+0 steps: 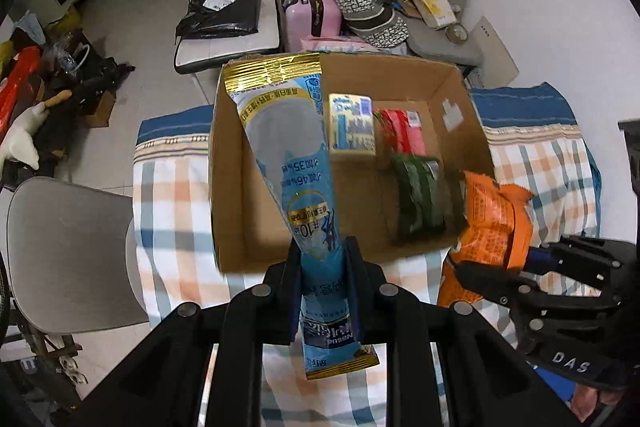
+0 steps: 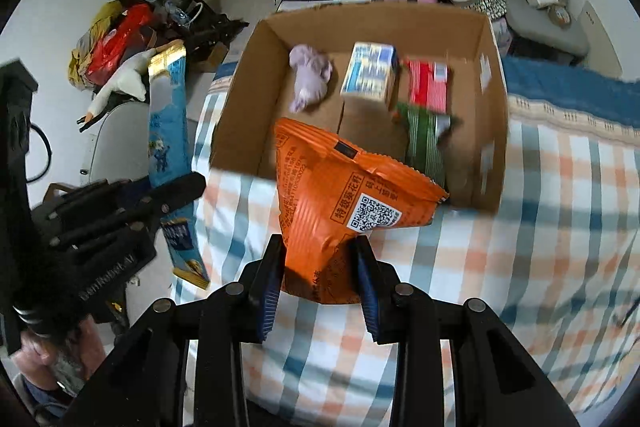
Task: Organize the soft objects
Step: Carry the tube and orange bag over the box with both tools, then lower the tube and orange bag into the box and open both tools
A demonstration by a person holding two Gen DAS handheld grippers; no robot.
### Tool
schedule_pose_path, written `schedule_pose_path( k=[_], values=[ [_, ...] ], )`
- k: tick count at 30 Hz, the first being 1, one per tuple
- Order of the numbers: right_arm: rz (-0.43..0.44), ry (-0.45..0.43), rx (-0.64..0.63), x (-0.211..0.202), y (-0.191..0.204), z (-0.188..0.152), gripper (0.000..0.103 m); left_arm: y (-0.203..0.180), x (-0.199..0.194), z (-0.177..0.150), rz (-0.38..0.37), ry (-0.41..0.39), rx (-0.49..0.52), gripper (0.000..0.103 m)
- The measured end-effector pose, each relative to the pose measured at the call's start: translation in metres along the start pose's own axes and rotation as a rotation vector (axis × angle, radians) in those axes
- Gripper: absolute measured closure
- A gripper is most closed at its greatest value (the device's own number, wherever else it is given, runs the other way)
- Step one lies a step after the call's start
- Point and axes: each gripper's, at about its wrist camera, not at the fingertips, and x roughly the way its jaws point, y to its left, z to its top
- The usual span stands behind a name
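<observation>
A long blue pouch (image 1: 296, 163) is clamped in the left gripper (image 1: 323, 259) and an orange snack bag (image 2: 340, 187) in the right gripper (image 2: 320, 259), both held above the near edge of an open cardboard box (image 2: 256, 67) set on a checked cloth (image 2: 540, 227). Inside the box are seen a lilac soft lump (image 2: 310, 77), a blue-and-yellow carton (image 2: 372, 71), a red packet (image 2: 428, 85) and a green packet (image 2: 426, 143). In the left wrist view the lilac lump is hidden behind the pouch, and the packets' print is blurred beyond reading.
</observation>
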Motion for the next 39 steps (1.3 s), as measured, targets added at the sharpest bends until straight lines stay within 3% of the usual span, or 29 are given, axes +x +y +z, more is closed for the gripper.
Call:
schedule_pose_path(
  k=[5, 11, 15, 17, 23, 26, 29, 33, 39],
  values=[
    [-0.017, 0.054, 0.005, 0.022, -0.006, 0.043, 0.067, 0.014, 0.035, 0.039, -0.022, 0.082, -0.006, 0.087],
    [-0.034, 0.126, 0.04, 0.062, -0.02, 0.076, 0.067, 0.024, 0.085, 0.062, -0.037, 0.2, -0.004, 0.087],
    [-0.033, 0.169, 0.069, 0.089, -0.03, 0.089, 0.071, 0.029, 0.121, 0.068, -0.062, 0.287, -0.024, 0.087],
    [-0.044, 0.183, 0.074, 0.101, -0.034, 0.094, 0.071, 0.029, 0.134, 0.07, -0.059, 0.313, -0.023, 0.087],
    [-0.082, 0.24, 0.087, 0.139, -0.043, 0.105, 0.085, 0.031, 0.17, 0.067, -0.072, 0.382, -0.036, 0.086],
    [-0.091, 0.245, 0.096, 0.152, -0.049, 0.106, 0.085, 0.033, 0.181, 0.063, -0.071, 0.412, -0.045, 0.085],
    [-0.084, 0.249, 0.11, 0.157, -0.053, 0.108, 0.085, 0.033, 0.192, 0.058, -0.065, 0.464, -0.06, 0.076],
    [-0.098, 0.257, 0.119, 0.161, -0.058, 0.108, 0.085, 0.037, 0.19, 0.054, -0.063, 0.473, -0.087, 0.073],
    [-0.106, 0.258, 0.146, 0.154, -0.067, 0.108, 0.085, 0.038, 0.169, 0.049, -0.046, 0.426, -0.098, 0.072]
  ],
)
